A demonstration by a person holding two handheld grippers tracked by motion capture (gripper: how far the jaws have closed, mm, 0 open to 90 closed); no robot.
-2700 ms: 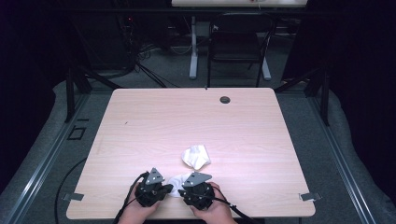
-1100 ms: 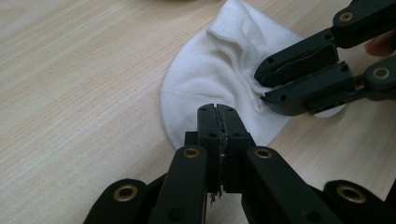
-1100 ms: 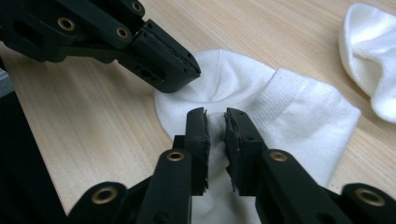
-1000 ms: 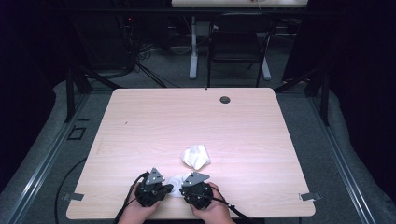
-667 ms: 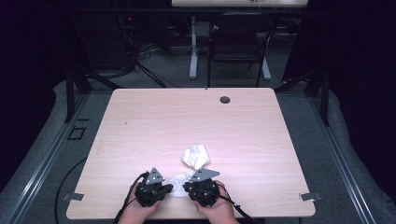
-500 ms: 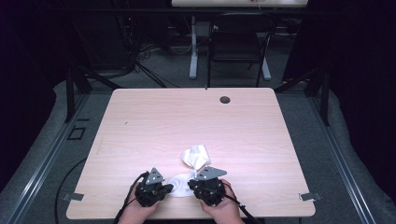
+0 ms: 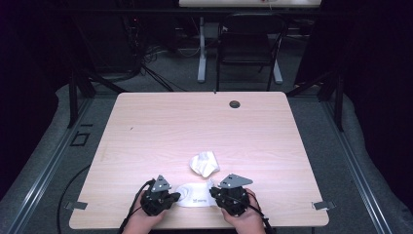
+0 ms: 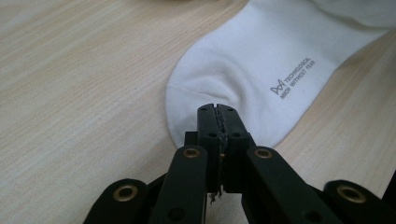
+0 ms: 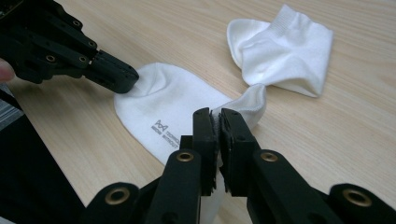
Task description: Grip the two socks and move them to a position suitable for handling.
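A white sock (image 7: 195, 200) with small grey lettering lies near the table's front edge, stretched between my two grippers. Its toe end (image 8: 261, 60) is flat. Its ribbed cuff end (image 7: 204, 163) is bunched up farther back, and in the right gripper view the cuff (image 9: 285, 46) twists down to the flat part (image 9: 163, 100). My left gripper (image 8: 218, 109) is shut on the toe's edge. My right gripper (image 9: 215, 114) is shut on the sock near the twist. In the high view the left gripper (image 7: 174, 197) and right gripper (image 7: 213, 193) sit at either side of the flat part.
The wooden table (image 7: 160, 126) has a black grommet (image 7: 234, 104) at its far edge and metal brackets (image 7: 321, 204) at the front corners. A dark chair (image 7: 248, 46) and a white desk leg (image 7: 201, 53) stand beyond it.
My right gripper has moved to the right, away from the left one. The sock's flat toe part now lies spread out between them. The left gripper stayed put.
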